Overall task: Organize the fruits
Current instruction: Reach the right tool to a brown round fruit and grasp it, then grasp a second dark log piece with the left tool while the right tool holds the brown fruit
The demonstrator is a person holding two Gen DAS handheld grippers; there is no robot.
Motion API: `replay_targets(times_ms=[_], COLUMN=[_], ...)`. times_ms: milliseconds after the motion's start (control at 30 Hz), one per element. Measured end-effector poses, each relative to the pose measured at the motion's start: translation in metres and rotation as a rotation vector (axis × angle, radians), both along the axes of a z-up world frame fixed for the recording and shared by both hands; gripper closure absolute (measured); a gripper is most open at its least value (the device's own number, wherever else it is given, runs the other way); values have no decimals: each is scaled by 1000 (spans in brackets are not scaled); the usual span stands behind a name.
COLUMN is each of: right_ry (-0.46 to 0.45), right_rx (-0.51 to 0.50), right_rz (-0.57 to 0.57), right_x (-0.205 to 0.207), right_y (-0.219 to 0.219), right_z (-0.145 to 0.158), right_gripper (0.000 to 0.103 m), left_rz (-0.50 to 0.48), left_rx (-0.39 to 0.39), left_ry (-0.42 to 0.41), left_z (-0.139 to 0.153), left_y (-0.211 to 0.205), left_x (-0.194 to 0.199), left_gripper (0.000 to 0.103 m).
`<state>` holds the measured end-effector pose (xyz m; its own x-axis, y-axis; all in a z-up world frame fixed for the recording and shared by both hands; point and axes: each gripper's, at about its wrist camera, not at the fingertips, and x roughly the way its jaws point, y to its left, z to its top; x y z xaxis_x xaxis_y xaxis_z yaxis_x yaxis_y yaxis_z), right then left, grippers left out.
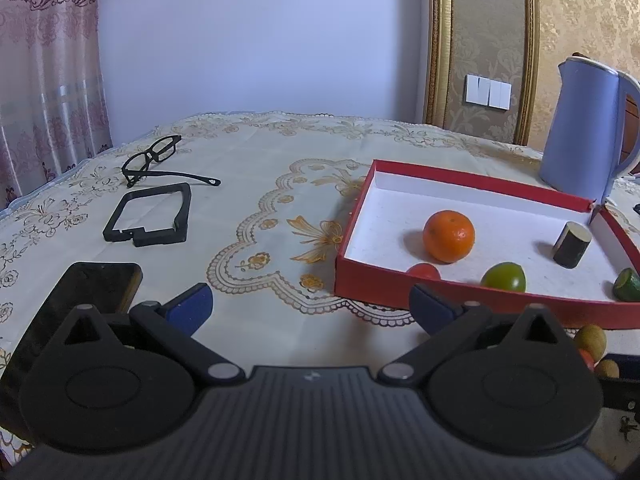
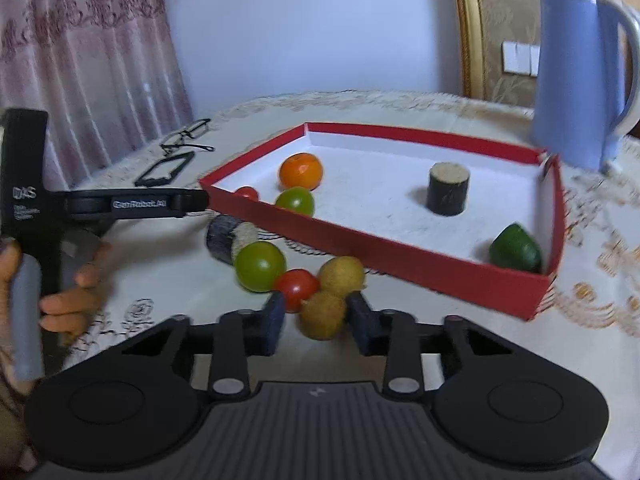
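The right gripper (image 2: 316,320) has its pads closed on the nearest brown fruit (image 2: 323,316), on the surface just before the red box (image 2: 400,248). Lift it straight up, clear of the red tomato (image 2: 296,286), then over the near wall. The left gripper (image 1: 310,306) is wide open and empty.

One orange (image 2: 300,171), two red tomatoes (image 2: 296,288), two brown fruits (image 2: 323,315), two dark cylinders (image 2: 448,189).

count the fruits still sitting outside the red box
5, all by the box's near wall: a green fruit, a red tomato, a brown fruit, another brown fruit in the right claw, and a dark cut piece. More may be hidden.
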<state>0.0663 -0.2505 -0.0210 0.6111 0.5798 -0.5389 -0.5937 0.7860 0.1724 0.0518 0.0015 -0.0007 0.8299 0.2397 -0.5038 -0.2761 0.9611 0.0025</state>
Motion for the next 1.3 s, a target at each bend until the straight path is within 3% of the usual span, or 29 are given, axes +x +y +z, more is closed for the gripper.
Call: replay_targets(times_ms=[233,433,633,733,833,967,1167,1200,1233,1300], right_ry=[-28,-77,-95,-99,-111,-114,-103,-96,-91,-88], right_rx=[-15,-82,-101,-79,-56,-61,-37,-27,-18,-7], right_rz=[-26,-74,-136,-166,-186,-188,-191,-193,-195,-196], right_x=[-16,-30,-36,-38,-40,-39,-38,-37,-37,-38], right_y=[-5,-8,-15,-20,-25,-23,-27,-29,-30,-32], right_z=[-1,-1,-2,-3,-2,-4,-5,-5,-5,-5], right_gripper=[77,77,76,69,41,39,38,37,35,34], left_rz=[-16,-151,-194,-191,-214,-242,-244,-264,-276,-268], left_rx=[-2,-26,20,47,29,-2,64,32,-11,-42], left_ry=[-2,3,8,-19,-2,99,217,232,256,256], left_z=[0,3,12,20,28,30,15,13,11,10], left_y=[0,-7,-29,-38,-43,-53,-70,-68,-65,-60], left_x=[1,-7,-13,-20,-18,0,16,16,18,16], left_gripper=[0,0,0,0,0,0,37,57,66,67])
